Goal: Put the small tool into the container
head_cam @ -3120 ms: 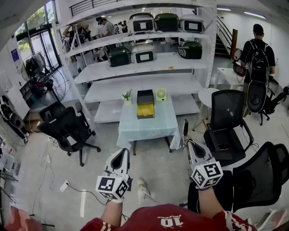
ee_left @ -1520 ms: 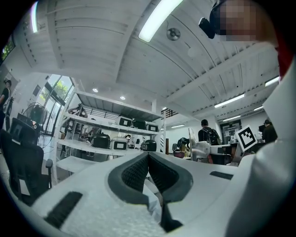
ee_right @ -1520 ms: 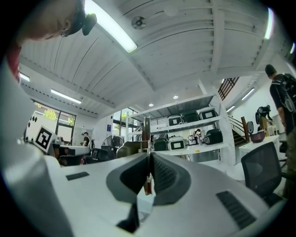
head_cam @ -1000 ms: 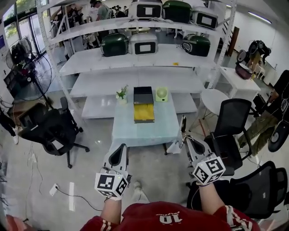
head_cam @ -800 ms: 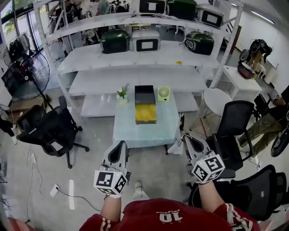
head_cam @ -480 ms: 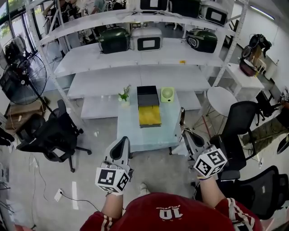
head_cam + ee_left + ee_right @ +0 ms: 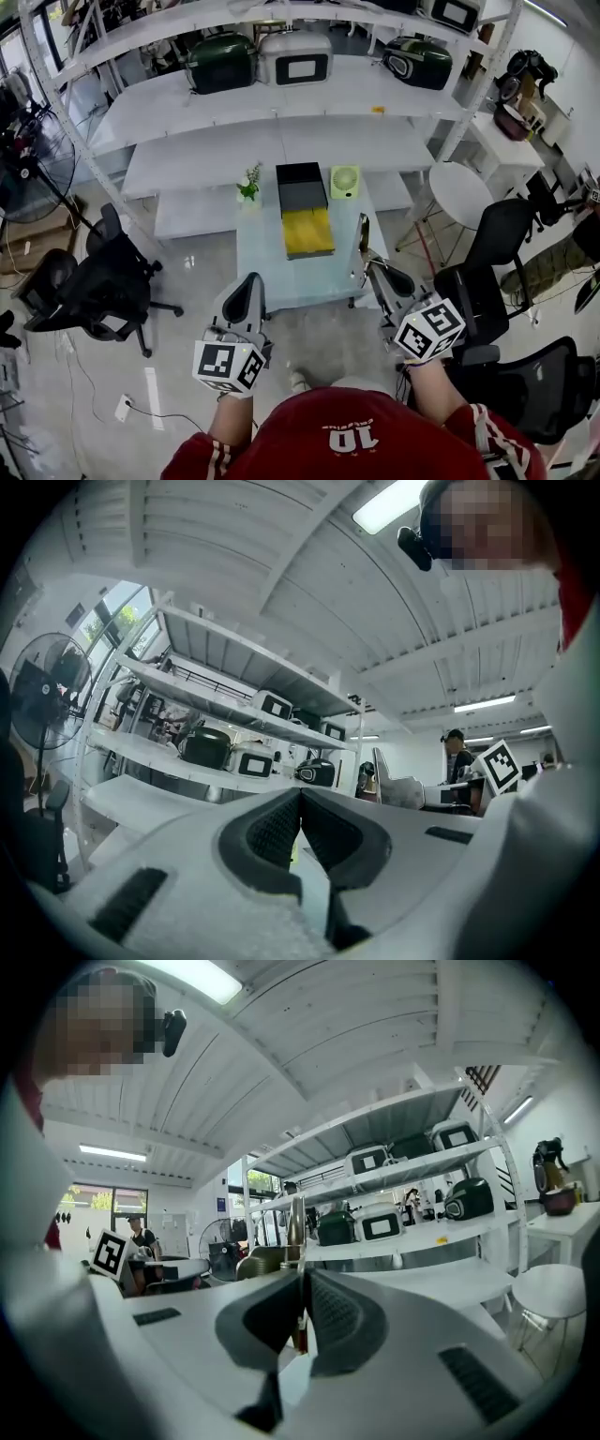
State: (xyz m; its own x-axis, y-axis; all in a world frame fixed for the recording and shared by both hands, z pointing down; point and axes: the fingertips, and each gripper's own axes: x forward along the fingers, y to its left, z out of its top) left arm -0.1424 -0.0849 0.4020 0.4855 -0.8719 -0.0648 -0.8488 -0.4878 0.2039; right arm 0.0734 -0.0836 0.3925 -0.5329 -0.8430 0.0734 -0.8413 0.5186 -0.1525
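Head view: the table (image 7: 292, 275) lies closer than half a second ago. The container (image 7: 308, 232) sits at its middle, with the left gripper (image 7: 246, 292) and right gripper (image 7: 375, 274) at its near edge.

Left gripper view: jaws pressed together, nothing between them.

Right gripper view: jaws pinch the small tool (image 7: 296, 1215), upright by the table's near right corner.

I see a pale blue table (image 7: 267, 267) on the glossy grey floor (image 7: 187, 272), its far end close to the white shelving (image 7: 187, 155). Across that far end stand a small potted plant (image 7: 247, 185) at left, a black and yellow container (image 7: 305, 211) in the middle, reaching toward me, and a round green gadget (image 7: 345, 180) at right. Green and white appliances (image 7: 222, 63) line a higher shelf.
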